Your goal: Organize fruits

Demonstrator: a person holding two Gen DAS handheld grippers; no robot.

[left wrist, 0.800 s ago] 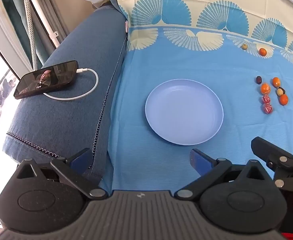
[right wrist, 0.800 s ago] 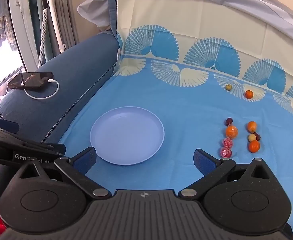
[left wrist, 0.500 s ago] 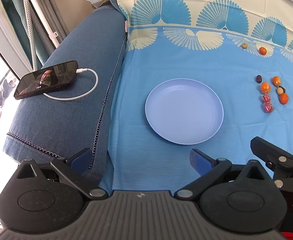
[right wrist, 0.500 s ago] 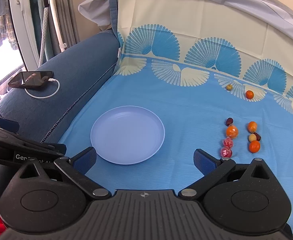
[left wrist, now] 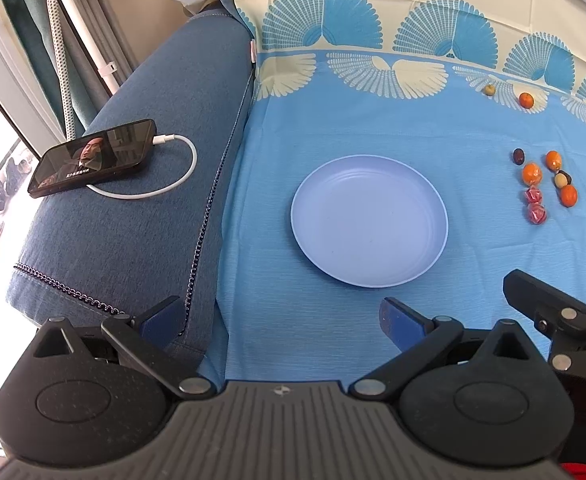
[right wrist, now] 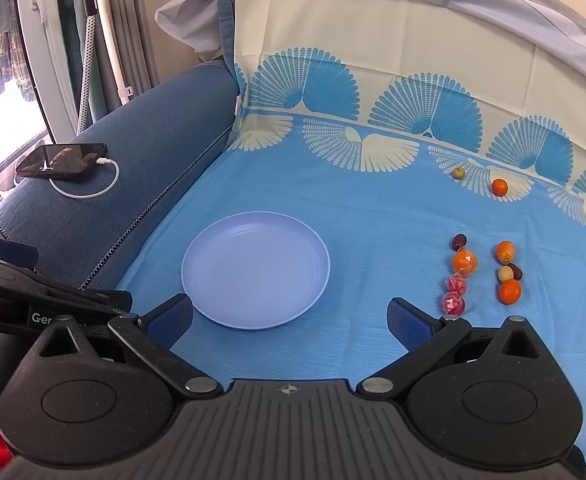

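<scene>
Looking along our left tongs [left wrist: 280, 318], we hold them spread wide apart with nothing between the blue pads, low over the near edge of the blue cloth [left wrist: 373, 120]. Our right tongs [right wrist: 289, 318] are likewise gaping and empty, poised just short of the plate [right wrist: 255, 272].

That pale lilac plate sits bare on the cloth, roughly in the middle of what we see. The fruits lie well apart from it on the right. Nearest our right tongs are two pink wrapped pieces [right wrist: 455, 294], one just behind the other, with a netted orange [right wrist: 465, 261] beyond them and a dark date [right wrist: 459, 241] farther still. Beside that row runs a second one: an orange fruit [right wrist: 509, 291] closest, then a pale round fruit [right wrist: 505, 273] touching a dark one, then another orange piece [right wrist: 505, 251]. Far back, on the fan-patterned border, we find a small yellowish fruit [right wrist: 459, 173] and a lone orange one [right wrist: 499, 187] near each other.

Off to the left, on the denim-covered sofa arm [left wrist: 133, 208], a phone [left wrist: 92, 157] lies plugged into a white cable [left wrist: 161, 184].
</scene>
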